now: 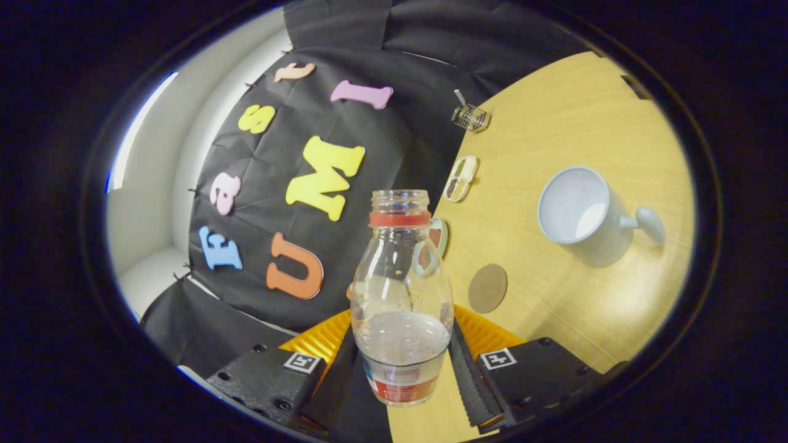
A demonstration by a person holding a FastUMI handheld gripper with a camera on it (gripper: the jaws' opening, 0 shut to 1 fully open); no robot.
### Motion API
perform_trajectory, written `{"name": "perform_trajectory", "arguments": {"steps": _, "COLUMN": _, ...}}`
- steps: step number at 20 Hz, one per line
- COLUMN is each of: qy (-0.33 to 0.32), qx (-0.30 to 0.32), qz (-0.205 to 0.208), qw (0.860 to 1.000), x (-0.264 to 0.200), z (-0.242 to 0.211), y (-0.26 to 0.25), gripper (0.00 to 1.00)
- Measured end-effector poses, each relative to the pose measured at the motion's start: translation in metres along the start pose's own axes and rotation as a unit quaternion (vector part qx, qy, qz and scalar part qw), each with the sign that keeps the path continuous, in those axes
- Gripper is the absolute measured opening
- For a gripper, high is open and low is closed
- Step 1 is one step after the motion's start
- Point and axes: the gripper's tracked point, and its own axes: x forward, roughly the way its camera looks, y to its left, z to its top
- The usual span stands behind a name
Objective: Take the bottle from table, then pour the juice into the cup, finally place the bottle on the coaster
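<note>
The gripper (403,369) is clamped on the bottle (403,295), one finger pressing each side of its lower body. The bottle is clear, uncapped, with a red ring below its mouth, a label at its base and a little pale juice low inside; the whole scene sits tilted around it. Just beyond the fingers a round brown coaster (487,288) lies flat on the wooden table (566,123). Farther out, well apart from the coaster, a pale cup (585,212) with a handle stands on the table. Along the table's edge by the cloth wall lie a small dish of seeds (460,178) and, farther on, a small wire basket (471,117).
</note>
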Motion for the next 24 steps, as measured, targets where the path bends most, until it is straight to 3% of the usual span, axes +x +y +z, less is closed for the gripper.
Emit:
{"name": "perform_trajectory", "arguments": {"steps": 14, "qy": 0.022, "qx": 0.144, "qz": 0.018, "qw": 0.989, "x": 0.003, "z": 0.013, "y": 0.001, "gripper": 0.79}}
{"name": "perform_trajectory", "arguments": {"steps": 24, "qy": 0.018, "qx": 0.192, "qz": 0.021, "qw": 0.981, "x": 0.006, "z": 0.027, "y": -0.003, "gripper": 0.79}}
